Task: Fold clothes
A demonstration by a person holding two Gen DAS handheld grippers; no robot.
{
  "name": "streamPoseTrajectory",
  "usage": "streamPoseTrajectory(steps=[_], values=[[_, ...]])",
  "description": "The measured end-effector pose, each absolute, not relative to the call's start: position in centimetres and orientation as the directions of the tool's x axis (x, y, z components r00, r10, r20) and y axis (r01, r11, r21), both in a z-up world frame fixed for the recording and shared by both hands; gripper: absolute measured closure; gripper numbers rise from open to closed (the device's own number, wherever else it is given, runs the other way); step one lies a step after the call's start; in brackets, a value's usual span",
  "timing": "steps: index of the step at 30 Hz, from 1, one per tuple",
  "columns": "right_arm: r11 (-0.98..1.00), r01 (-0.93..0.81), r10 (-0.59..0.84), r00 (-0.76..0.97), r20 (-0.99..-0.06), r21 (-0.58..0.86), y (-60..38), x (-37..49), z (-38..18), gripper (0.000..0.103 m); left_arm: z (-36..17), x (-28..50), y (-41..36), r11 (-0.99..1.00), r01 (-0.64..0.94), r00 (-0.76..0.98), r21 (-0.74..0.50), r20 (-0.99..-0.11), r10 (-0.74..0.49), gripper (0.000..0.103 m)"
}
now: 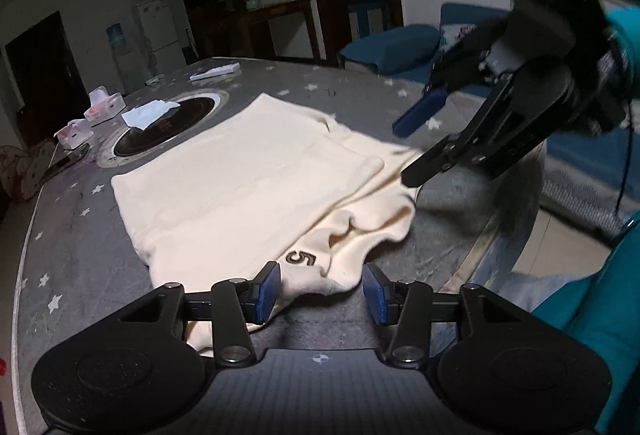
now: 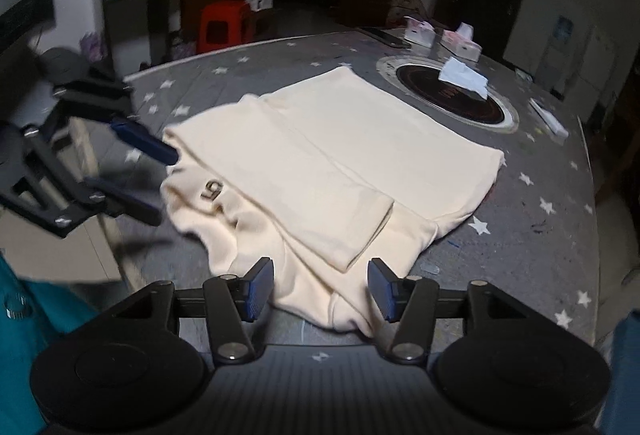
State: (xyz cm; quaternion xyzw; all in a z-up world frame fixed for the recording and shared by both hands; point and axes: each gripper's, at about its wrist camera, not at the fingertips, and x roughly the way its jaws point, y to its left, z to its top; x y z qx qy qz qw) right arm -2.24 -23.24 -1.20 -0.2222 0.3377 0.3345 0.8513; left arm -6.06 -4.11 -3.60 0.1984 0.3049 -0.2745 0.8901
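A cream garment (image 1: 248, 187) with a dark "5" mark (image 1: 301, 258) lies partly folded on the grey star-patterned table (image 1: 80, 235). It also shows in the right wrist view (image 2: 340, 163), with a sleeve folded over its body. My left gripper (image 1: 322, 293) is open, its pads on either side of the garment's near edge. My right gripper (image 2: 321, 289) is open over the garment's near corner. In the left wrist view the right gripper (image 1: 404, 151) hovers open at the garment's far right edge. In the right wrist view the left gripper (image 2: 156, 183) is open by the "5" mark.
A round black hotplate (image 1: 168, 123) is set into the table beyond the garment, with white tissue (image 1: 148, 112) on it. Tissue boxes (image 1: 102, 107) and a phone (image 1: 66, 161) lie at the far left. A blue sofa (image 1: 392, 47) and a red stool (image 2: 220, 21) stand past the table.
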Motion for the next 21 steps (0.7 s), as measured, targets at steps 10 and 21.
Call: streamPoseTrajectory(steps=[10,21], values=[[0.561,-0.78,0.409,0.551,-0.727,-0.276,-22.2,-4.2,-2.4,0.037,-3.7,-4.9,-3.7,0.809,0.565,0.684,0.163,-0.641,-0.349,0.092],[0.487,-0.797,0.447,0.579,-0.682,-0.358,-19.9,-3.8,-4.2,0.058,-1.4,0.4,-1.8,0.868,0.496,0.691,-0.004,-0.604,-0.397,0.093]])
